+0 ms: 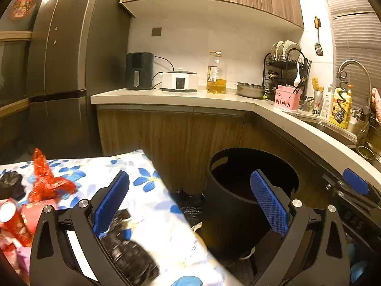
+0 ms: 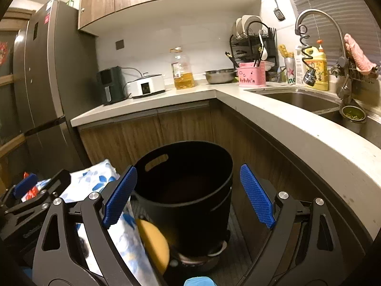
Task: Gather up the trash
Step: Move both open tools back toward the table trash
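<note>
Your left hand-held gripper point(image 1: 189, 203) has black angular arms ending in blue textured pads point(image 1: 110, 201). Silver screws point(image 1: 83, 203) mark the joints. Your right hand-held gripper point(image 2: 188, 196) looks identical.

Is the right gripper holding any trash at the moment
No, the right gripper stands open with nothing between its blue pads; only the black bin shows beyond them.

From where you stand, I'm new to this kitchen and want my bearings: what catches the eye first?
The black bin stands on the floor in the counter's corner, dead ahead between the open right tool's blue pads. To its left lies a blue-flowered cloth strewn with trash, a crumpled red wrapper brightest, with the open left tool above its edge. Behind, on the counter, an oil bottle glows amber.
</note>
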{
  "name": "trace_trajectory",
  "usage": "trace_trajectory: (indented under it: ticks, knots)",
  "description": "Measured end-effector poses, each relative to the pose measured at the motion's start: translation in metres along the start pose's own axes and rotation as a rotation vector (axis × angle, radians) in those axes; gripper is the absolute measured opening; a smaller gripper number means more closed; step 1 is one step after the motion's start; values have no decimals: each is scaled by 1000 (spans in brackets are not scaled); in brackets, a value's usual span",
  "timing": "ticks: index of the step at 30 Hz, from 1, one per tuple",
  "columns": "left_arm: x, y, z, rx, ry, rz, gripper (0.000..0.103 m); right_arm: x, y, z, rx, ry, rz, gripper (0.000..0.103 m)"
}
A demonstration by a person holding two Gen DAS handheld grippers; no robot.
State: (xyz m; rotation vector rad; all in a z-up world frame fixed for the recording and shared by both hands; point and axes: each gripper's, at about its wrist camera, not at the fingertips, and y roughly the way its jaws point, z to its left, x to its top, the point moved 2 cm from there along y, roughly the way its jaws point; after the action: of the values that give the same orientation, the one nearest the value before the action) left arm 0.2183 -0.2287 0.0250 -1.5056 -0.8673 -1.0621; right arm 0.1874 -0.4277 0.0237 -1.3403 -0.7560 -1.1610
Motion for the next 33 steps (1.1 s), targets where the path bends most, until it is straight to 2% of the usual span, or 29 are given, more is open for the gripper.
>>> trace_trajectory:
  ticks: [6,15,28,33]
  knots:
    - [-18,-39,28,29,-8,-8,97,-12,-35,20,12,-10,-22,87]
    - [-43,-89,84,152,-32,-39,97,-41,-68,60,73,-23,-12,87]
    - [-94,-138,175,399,-78,-36,97,-91,-68,131,227,-104,59,87]
    - [-100,-150,210,440,-137,-32,97,-109,-56,159,269,-149,84,87]
